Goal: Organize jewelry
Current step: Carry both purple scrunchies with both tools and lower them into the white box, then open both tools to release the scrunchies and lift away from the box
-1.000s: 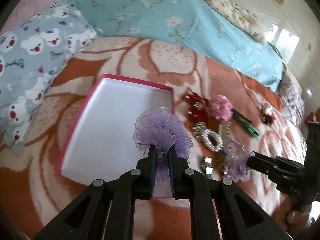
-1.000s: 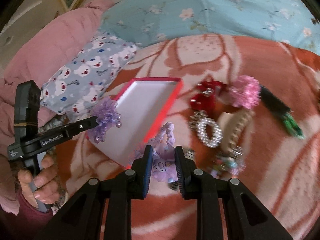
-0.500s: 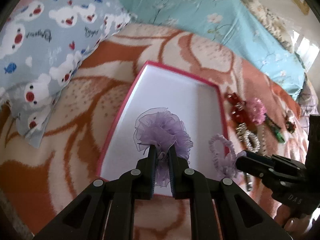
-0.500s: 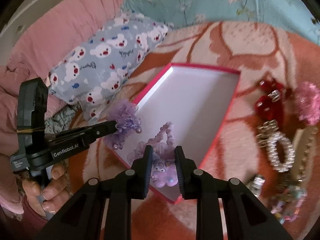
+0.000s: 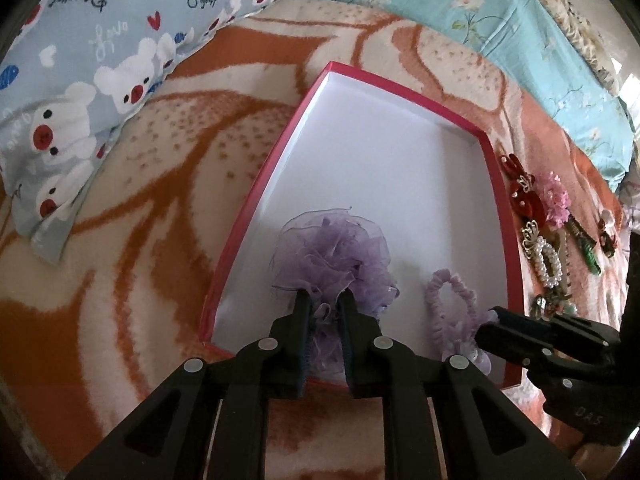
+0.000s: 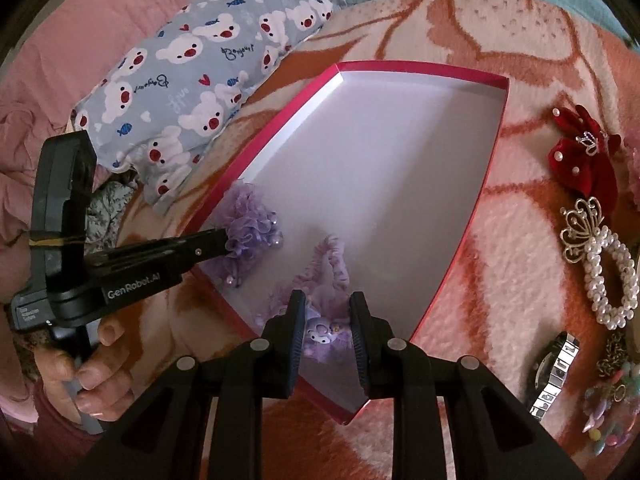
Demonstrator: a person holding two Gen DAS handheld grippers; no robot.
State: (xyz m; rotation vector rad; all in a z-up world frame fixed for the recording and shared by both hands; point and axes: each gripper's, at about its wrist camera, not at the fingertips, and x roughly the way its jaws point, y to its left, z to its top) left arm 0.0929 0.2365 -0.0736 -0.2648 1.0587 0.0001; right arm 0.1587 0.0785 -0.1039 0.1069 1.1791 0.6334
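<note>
A shallow white box with a pink rim [image 5: 496, 184] [image 6: 492, 152] lies on the blanket. My left gripper [image 5: 325, 300] is shut on a frilly purple hair scrunchie [image 5: 332, 248], low over the box's near left corner; it also shows in the right wrist view [image 6: 248, 220]. My right gripper [image 6: 326, 304] has its jaws slightly apart around a purple scrunchie with a small cartoon charm [image 6: 324, 280], which rests on the box floor near the front edge. That scrunchie shows in the left wrist view [image 5: 452, 304] at my right gripper's tip [image 5: 494, 320].
Loose jewelry lies on the blanket right of the box: a red bow clip [image 6: 584, 156], a pink flower [image 5: 554, 196], a pearl bracelet [image 6: 612, 276], a gold butterfly brooch [image 6: 580, 224], a watch [image 6: 556, 372]. A bear-print pillow [image 5: 100, 52] lies to the left.
Both grippers moved forward and down into the box with their scrunchies. The right jaws have widened a little around the charm scrunchie, which now rests on the box floor.
</note>
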